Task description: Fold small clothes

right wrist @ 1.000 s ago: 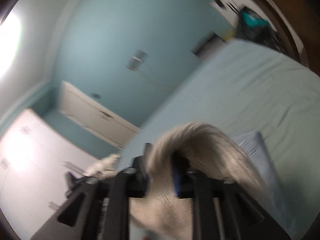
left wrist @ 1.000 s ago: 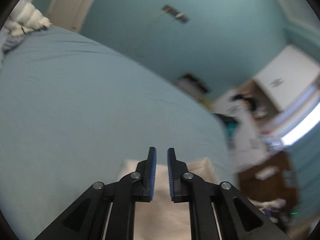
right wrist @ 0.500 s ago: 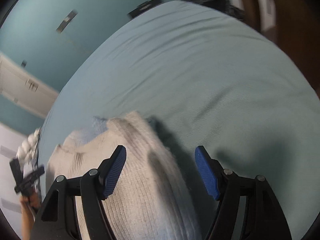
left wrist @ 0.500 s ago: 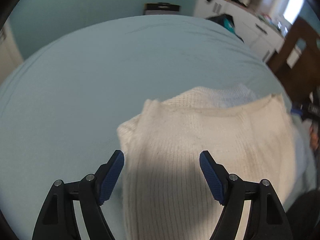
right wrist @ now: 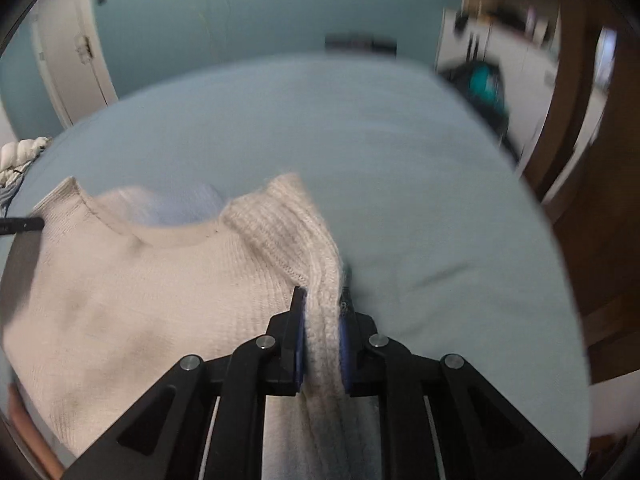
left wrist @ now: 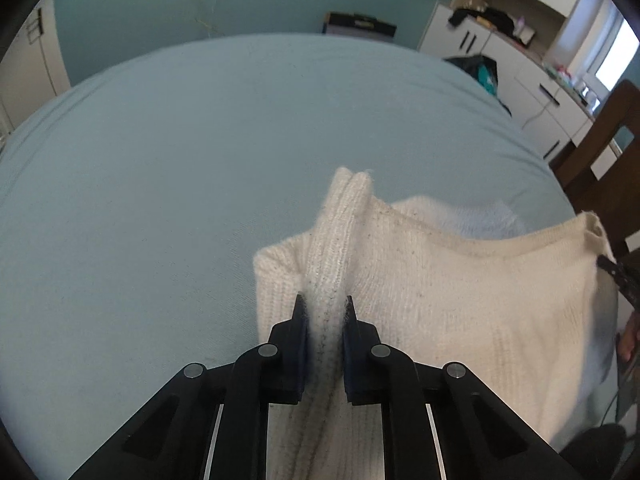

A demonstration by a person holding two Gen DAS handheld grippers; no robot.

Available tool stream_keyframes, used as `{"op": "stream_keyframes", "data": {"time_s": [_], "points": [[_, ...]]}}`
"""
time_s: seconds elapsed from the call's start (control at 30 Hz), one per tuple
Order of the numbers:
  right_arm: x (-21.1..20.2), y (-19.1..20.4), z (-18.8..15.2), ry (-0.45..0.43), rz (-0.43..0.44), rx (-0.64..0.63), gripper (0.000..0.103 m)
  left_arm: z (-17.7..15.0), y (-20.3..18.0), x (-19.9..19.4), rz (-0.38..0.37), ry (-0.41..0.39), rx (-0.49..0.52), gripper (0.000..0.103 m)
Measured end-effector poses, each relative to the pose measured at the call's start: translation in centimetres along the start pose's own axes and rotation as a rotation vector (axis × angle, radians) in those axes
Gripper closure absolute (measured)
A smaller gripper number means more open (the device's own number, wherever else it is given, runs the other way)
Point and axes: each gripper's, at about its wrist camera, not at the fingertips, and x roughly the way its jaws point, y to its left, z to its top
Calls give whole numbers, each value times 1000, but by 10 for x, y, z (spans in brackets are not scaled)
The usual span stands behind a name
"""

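Note:
A cream knit sweater point(left wrist: 460, 280) lies on the pale blue bed point(left wrist: 160, 160), neckline facing away. My left gripper point(left wrist: 323, 300) is closing on a raised fold at the sweater's left shoulder edge, its pads pressing the knit. In the right wrist view the sweater point(right wrist: 140, 300) spreads to the left. There my right gripper point(right wrist: 322, 292) is closing on the ribbed right shoulder edge, pinching it. A light blue cloth point(left wrist: 480, 212) shows under the neckline. Each gripper's tip appears at the edge of the other view: the right gripper point(left wrist: 616, 276) and the left gripper point(right wrist: 20, 224).
The bed point(right wrist: 400, 160) stretches far ahead of the sweater. A dark wooden chair point(left wrist: 600, 140) and white cabinets point(left wrist: 520, 40) stand to the right. A white door point(right wrist: 68, 60) and a white bundle point(right wrist: 20, 156) are at the left.
Both grippers opened wide over the sweater half a second ago, then came down and shut on its two shoulder edges. The knit now stands up in a fold between each pair of pads.

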Motion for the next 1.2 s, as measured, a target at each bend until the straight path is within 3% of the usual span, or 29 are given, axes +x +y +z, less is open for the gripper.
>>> {"op": "stream_keyframes", "data": {"time_s": [0.07,0.13,0.2,0.3,0.43,0.63,0.77,0.83,0.9,0.93,0.97,1.0,1.03,1.07,1.13,1.2], "points": [[-29,12,6,-97,5,2,95,4,6,-22,42,-54,-48,93],[-55,13,23,-180,34,35,95,15,20,-40,18,-98,-173,93],[-58,8,43,-201,70,86,95,19,40,-46,3,-126,-284,93],[-34,-7,71,-200,61,164,95,24,58,-37,-15,-171,-347,93],[24,-17,83,-121,77,268,95,32,73,-2,-4,-140,-361,93],[94,-17,61,-3,-22,260,95,38,71,57,47,-97,-346,93],[124,-26,49,105,-45,242,92,30,63,96,127,-6,-267,91],[138,-26,39,194,-14,245,88,25,53,100,164,-8,-232,88],[126,-33,42,191,33,269,58,30,44,96,179,21,-220,80],[125,-39,44,250,51,295,24,34,40,95,172,55,-230,70],[118,-49,44,316,93,346,20,37,40,87,158,97,-252,62],[104,-60,44,311,153,391,20,36,42,75,144,98,-264,59],[89,-68,44,283,197,417,20,37,39,59,129,77,-270,52],[66,-78,42,240,233,445,20,38,35,40,136,51,-262,34],[11,-99,29,154,253,495,20,34,18,-4,217,-1,-227,13],[-32,-110,4,127,268,490,20,22,0,-38,252,-36,-200,9]]}}
